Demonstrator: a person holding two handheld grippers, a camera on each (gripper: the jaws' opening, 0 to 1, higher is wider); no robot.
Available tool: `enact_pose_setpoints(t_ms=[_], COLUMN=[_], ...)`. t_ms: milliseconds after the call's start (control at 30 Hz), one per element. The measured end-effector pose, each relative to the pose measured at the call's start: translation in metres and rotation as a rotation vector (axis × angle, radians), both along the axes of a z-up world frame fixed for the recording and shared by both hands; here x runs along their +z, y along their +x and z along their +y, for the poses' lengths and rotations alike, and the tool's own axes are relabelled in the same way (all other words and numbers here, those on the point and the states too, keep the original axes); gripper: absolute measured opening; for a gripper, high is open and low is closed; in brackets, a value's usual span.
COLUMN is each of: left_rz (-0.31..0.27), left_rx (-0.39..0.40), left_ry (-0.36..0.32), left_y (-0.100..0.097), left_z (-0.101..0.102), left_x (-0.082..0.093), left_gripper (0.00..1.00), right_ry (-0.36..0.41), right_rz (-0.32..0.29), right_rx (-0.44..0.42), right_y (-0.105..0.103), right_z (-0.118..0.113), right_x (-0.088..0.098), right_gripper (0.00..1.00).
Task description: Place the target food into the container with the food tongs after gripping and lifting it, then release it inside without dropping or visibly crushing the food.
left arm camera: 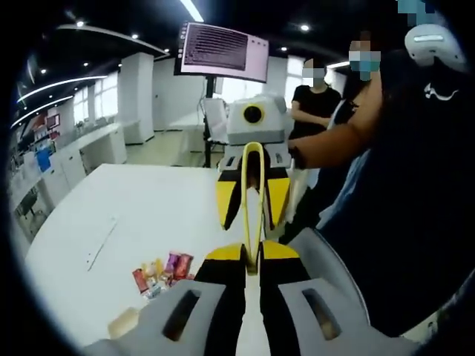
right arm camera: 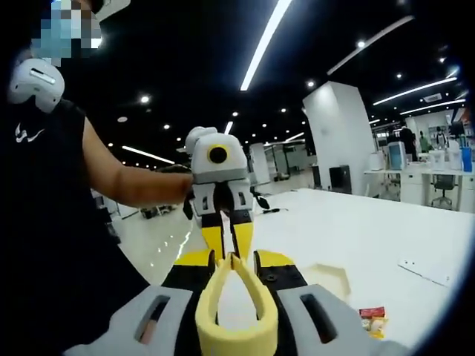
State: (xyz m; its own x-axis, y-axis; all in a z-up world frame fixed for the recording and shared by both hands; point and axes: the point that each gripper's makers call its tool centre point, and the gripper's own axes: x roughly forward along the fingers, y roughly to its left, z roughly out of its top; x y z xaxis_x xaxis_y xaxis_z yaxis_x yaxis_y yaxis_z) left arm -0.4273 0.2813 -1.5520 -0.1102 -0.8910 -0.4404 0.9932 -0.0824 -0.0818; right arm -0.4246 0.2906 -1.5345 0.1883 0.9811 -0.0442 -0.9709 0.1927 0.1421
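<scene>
Both grippers face each other above the white table (left arm camera: 111, 215). The left gripper (left arm camera: 252, 256) pinches the yellow tongs (left arm camera: 254, 193) at one end, and the right gripper (right arm camera: 236, 293) clamps their looped end. Snack packets (left arm camera: 162, 271) lie on the table.

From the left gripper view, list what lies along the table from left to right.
Pale block at the table edge → snack packets → yellow tongs, held in the left hand-held gripper → person's arm.

snack packets (left arm camera: 162, 271) on table (left arm camera: 133, 200) left of tongs (left arm camera: 253, 200), monitor (left arm camera: 221, 50) perhaps behind
</scene>
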Motion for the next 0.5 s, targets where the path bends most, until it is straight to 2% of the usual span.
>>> enact_pose_setpoints(t_ms=[267, 333, 433, 500], left_rz=[-0.024, -0.032, -0.042, -0.08], left_rx=[0.002, 0.008, 0.039, 0.043], left_ry=[0.019, 0.015, -0.049, -0.052], left_y=[0.0004, -0.0009, 0.0015, 0.0035], left_z=[0.0032, 0.0038, 0.0034, 0.0042], left_x=[0.0015, 0.0015, 0.0078, 0.007], left_gripper=[0.01, 0.05, 0.14, 0.16], right_ry=[0.007, 0.001, 0.005, 0.005], right_rz=[-0.013, 0.007, 0.027, 0.021], right_rx=[-0.005, -0.002, 0.008, 0.0], right_y=[0.0001, -0.0002, 0.0018, 0.0024], right_z=[0.0028, 0.004, -0.0003, -0.0002], right_x=[0.0022, 0.0031, 0.0048, 0.0057], right_gripper=[0.18, 0.19, 0.21, 0.21])
